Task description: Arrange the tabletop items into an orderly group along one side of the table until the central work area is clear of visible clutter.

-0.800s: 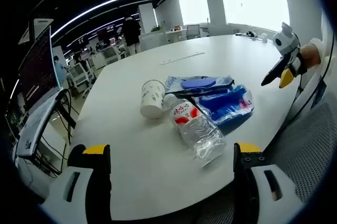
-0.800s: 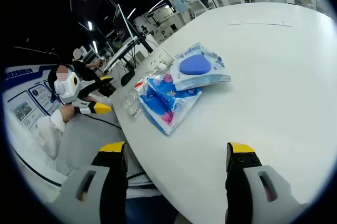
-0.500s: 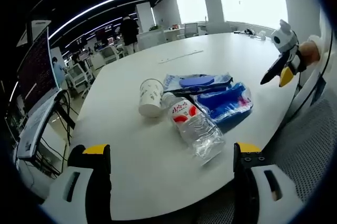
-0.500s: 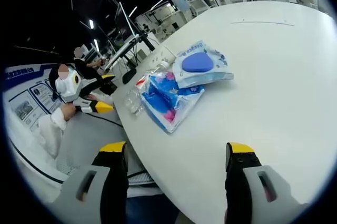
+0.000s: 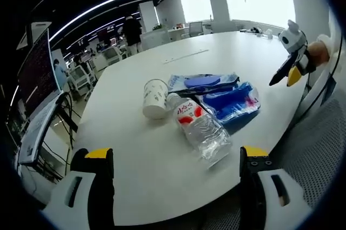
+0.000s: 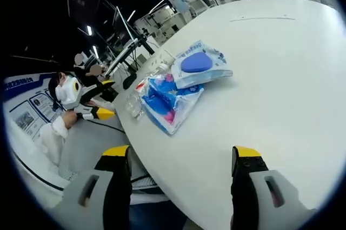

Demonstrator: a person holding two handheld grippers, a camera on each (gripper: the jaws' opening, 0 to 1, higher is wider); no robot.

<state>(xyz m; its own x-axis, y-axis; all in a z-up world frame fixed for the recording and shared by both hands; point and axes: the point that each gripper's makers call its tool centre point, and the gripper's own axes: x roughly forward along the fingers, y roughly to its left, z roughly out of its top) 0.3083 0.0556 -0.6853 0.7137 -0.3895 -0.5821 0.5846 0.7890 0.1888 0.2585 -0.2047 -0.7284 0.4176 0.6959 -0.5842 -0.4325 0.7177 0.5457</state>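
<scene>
On the white table (image 5: 135, 149) lie a paper cup (image 5: 154, 99) on its side, a clear water bottle (image 5: 200, 128) with a red label, a flat packet (image 5: 203, 82) with a blue oval pad, and a blue bag (image 5: 231, 103). My left gripper (image 5: 176, 152) is open at the table's near edge, short of the bottle. At the table's right edge a hand holds my right gripper (image 5: 289, 70). In the right gripper view, the right gripper (image 6: 181, 151) is open over bare table (image 6: 281, 78), with the blue bag (image 6: 167, 97) and packet (image 6: 200, 63) ahead. The bottle (image 6: 138, 103) is half hidden behind the bag. The left gripper (image 6: 100, 100) is beyond.
A thin strip (image 5: 186, 57) lies far across the table. A monitor on a stand (image 5: 38, 73) is at the left. A grey mesh chair (image 5: 319, 143) sits at the right. Office desks, chairs and people fill the background.
Both cameras have shifted slightly. The items on the table lie where they were, and both grippers stay open.
</scene>
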